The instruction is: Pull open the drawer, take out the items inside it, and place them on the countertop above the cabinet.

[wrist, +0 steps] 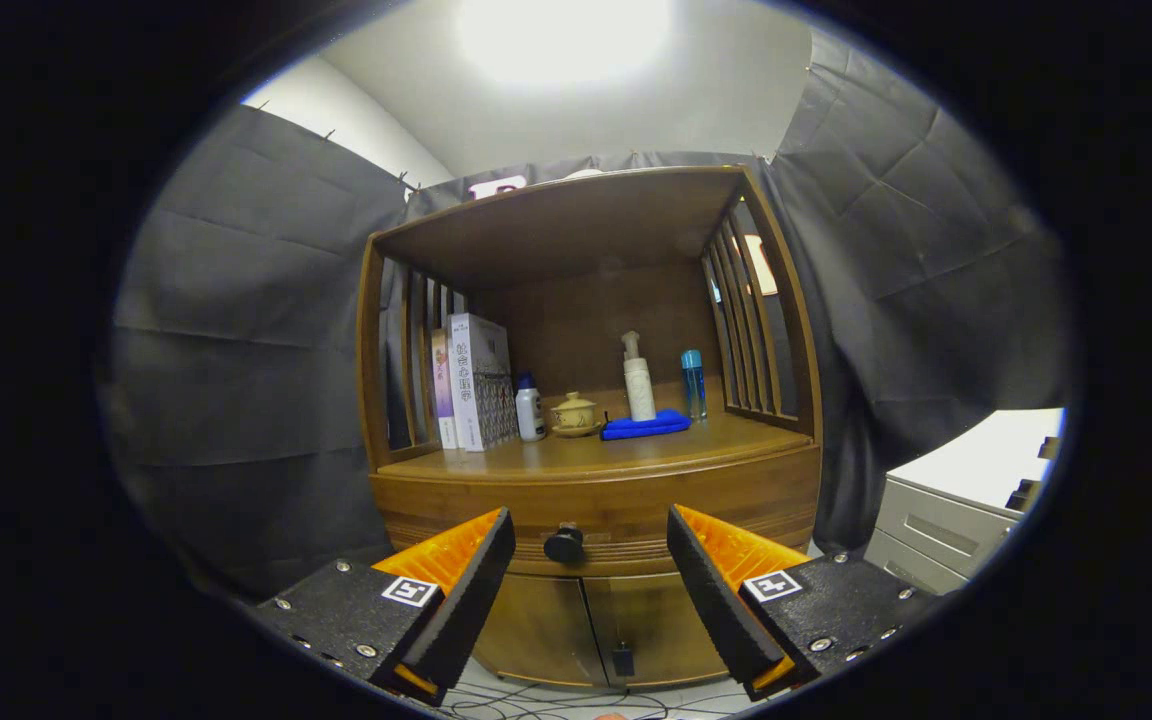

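Zero grip so far: the tool [591, 545] hangs wide open, holding nothing, its fingers framing the drawer knob [564, 544] beyond, probably lined up for a pull.

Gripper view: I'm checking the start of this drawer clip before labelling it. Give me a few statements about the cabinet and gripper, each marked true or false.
1. The gripper is open, with the drawer knob seen between its fingers. True.
2. The drawer is already pulled out. False: its front sits flush with the cabinet.
3. A folded blue cloth lies on the countertop at the foot of the white pump bottle. True.
4. The books lie flat in a pile. False: they stand upright beside the slatted side.
5. The gripper holds the lidded cup. False: the cup sits on the countertop, beyond the fingers.
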